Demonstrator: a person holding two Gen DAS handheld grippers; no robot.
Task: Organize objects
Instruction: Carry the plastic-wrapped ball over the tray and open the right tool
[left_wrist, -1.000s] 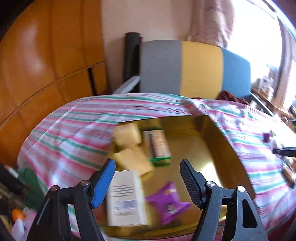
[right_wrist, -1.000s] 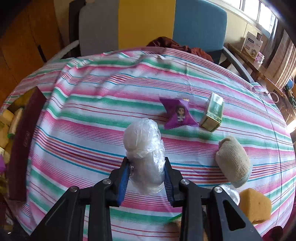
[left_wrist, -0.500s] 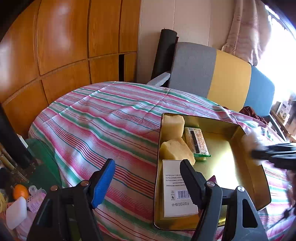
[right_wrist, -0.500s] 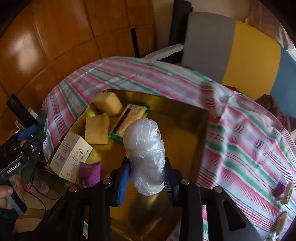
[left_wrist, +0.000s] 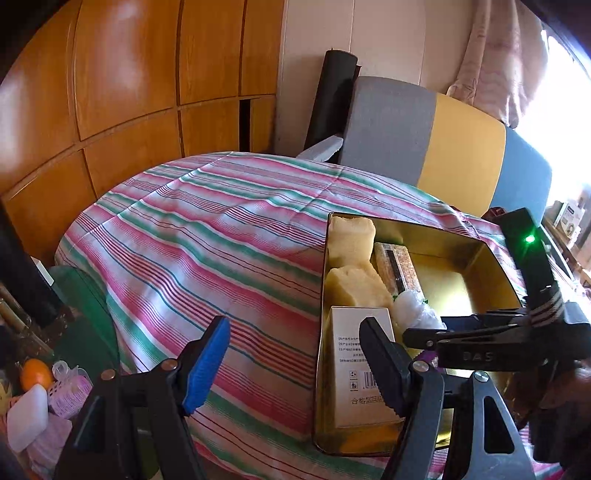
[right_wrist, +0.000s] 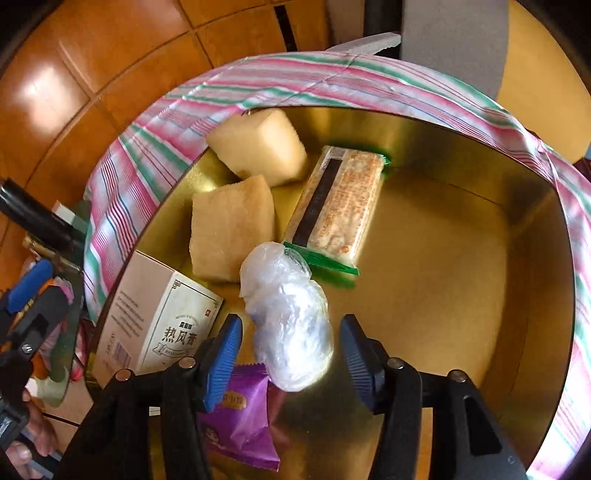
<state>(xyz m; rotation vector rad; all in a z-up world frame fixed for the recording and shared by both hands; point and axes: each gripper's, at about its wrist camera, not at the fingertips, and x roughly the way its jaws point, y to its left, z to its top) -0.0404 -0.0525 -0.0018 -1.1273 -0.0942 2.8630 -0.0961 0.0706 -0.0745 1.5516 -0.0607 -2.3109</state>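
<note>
Over gold tin (right_wrist: 461, 258) | right gripper (right_wrist: 291, 354) jaws wide around plastic bundle (right_wrist: 288, 317) | left gripper (left_wrist: 295, 354) jaws wide, empty

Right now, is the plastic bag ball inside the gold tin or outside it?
Inside. The plastic bag ball lies within the gold tin, beside the snack bar, with the right gripper fingers apart around it.

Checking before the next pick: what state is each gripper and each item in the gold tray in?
Right gripper: open, fingers apart on either side of the bag.
Left gripper: open, empty, at the tray's near edge.
Plastic bag ball: released, lying in the tray.
Gold tray: open-topped, partly filled.
White box: closed, lying flat.
Purple packet: sealed.
Snack bar: wrapped.
</note>
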